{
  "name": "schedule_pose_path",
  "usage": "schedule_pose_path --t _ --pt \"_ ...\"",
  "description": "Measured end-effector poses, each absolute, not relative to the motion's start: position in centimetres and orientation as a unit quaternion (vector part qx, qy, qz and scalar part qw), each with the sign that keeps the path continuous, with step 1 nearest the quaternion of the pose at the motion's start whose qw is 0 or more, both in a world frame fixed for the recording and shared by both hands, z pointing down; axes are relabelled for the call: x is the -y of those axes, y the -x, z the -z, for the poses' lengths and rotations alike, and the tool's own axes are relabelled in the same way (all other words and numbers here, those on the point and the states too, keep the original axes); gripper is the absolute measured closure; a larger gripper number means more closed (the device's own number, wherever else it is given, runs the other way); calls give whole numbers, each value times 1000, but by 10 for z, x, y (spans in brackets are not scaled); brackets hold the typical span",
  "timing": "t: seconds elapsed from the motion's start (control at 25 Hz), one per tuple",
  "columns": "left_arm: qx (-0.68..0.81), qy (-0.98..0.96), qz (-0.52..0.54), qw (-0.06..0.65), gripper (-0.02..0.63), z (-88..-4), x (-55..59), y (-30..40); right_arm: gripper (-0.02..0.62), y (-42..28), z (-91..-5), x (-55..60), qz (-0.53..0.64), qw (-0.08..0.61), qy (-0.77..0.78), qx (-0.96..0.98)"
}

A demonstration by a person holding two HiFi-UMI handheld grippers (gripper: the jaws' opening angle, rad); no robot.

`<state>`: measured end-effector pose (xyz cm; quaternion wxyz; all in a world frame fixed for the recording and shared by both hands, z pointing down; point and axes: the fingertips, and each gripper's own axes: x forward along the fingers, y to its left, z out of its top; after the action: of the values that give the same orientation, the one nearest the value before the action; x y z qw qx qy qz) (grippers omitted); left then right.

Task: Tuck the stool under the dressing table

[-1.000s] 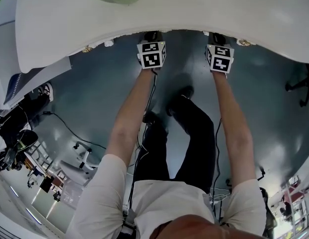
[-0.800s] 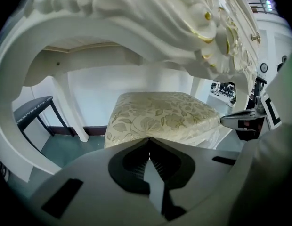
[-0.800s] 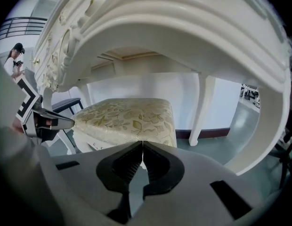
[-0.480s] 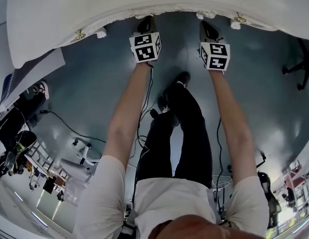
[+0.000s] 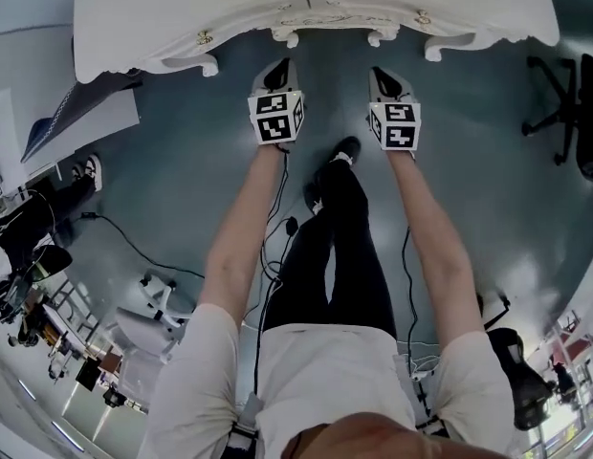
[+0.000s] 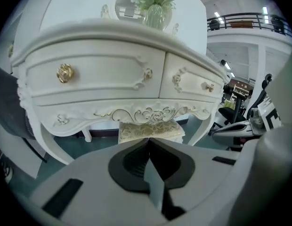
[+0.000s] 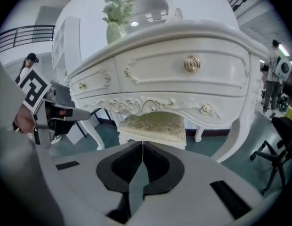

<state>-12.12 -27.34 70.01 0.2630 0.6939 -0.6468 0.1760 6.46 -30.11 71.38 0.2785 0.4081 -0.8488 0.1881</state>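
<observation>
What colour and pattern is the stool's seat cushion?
Pale cream-gold with a floral brocade pattern; the stool seat shows best in the right gripper view.

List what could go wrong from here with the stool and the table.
1. The stool shows just below the dressing table apron. How deep it sits is unclear, so it may be only partly tucked, with the left gripper and right gripper both shut, off it.
2. A hard shove might jolt the table and tip the vase on top.
3. A cable lies beside the person; stepping back could snag it.
</observation>
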Motion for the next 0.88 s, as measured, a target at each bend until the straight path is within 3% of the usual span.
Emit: schedule_pose_path --t 0.28,0.88 --pt "644 -698 -139 280 591 -606 200 110 551 -107 -626 211 -209 319 -411 828" --pt "577 -741 -100 329 591 -442 24 73 551 -120 -488 48 -317 224 -489 782"
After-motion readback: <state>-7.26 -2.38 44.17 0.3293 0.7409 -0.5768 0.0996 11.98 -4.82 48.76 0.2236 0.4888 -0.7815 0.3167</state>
